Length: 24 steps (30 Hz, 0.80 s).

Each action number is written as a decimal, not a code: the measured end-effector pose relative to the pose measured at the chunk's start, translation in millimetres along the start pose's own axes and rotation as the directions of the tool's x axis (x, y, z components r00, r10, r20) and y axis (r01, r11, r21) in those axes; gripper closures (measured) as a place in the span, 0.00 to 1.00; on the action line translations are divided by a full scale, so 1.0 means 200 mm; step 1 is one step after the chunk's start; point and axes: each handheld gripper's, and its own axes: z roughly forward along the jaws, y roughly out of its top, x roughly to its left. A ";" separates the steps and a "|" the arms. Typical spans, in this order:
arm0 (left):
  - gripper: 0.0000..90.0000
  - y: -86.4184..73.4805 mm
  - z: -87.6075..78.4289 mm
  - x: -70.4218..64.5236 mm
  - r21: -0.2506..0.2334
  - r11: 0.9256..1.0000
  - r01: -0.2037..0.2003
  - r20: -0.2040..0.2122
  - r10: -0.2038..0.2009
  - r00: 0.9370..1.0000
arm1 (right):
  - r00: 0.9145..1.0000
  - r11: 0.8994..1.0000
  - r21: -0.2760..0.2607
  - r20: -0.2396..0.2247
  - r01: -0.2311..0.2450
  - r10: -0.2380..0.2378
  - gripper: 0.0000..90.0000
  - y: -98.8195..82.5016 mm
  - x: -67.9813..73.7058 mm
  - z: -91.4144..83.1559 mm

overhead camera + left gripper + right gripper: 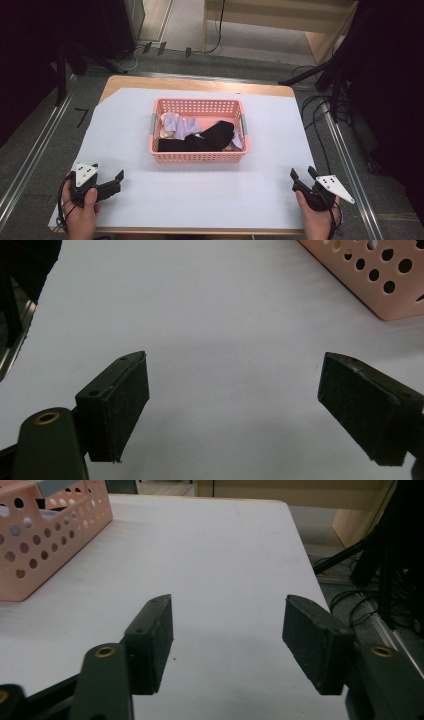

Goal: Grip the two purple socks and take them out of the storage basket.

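Looks like a lab or recording studio set up for data capture, not a home. Wooden surface (pixel 200 82) covered with a plain white sheet (pixel 200 200), standing on grey carpet floor (pixel 30 150). Metal rails (pixel 35 150) run along the floor on both sides of it. Black stand legs (pixel 310 75) and loose black cables (pixel 320 115) trail around the right side; more cables (pixel 135 55) lie at the back left. Dark curtains or panels (pixel 30 50) close in both flanks. Pale wooden furniture (pixel 280 20) stands behind. A pink perforated basket (pixel 197 156) of clothes sits centred, staged as a test prop.
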 end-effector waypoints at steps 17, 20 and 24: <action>0.16 0.00 0.00 -0.01 0.006 1.000 -0.009 -0.006 0.009 1.000 | 0.995 0.999 -0.032 -0.090 -0.032 0.029 0.66 0.14 0.16 0.01; 0.16 0.00 0.00 -0.01 0.005 1.000 -0.009 -0.008 0.009 1.000 | 0.992 0.998 -0.018 -0.111 -0.054 0.051 0.66 0.20 0.22 0.03; 0.16 0.00 0.00 -0.01 0.005 1.000 -0.008 -0.006 0.008 1.000 | 0.989 0.999 0.005 -0.141 -0.046 0.046 0.68 0.26 0.31 0.07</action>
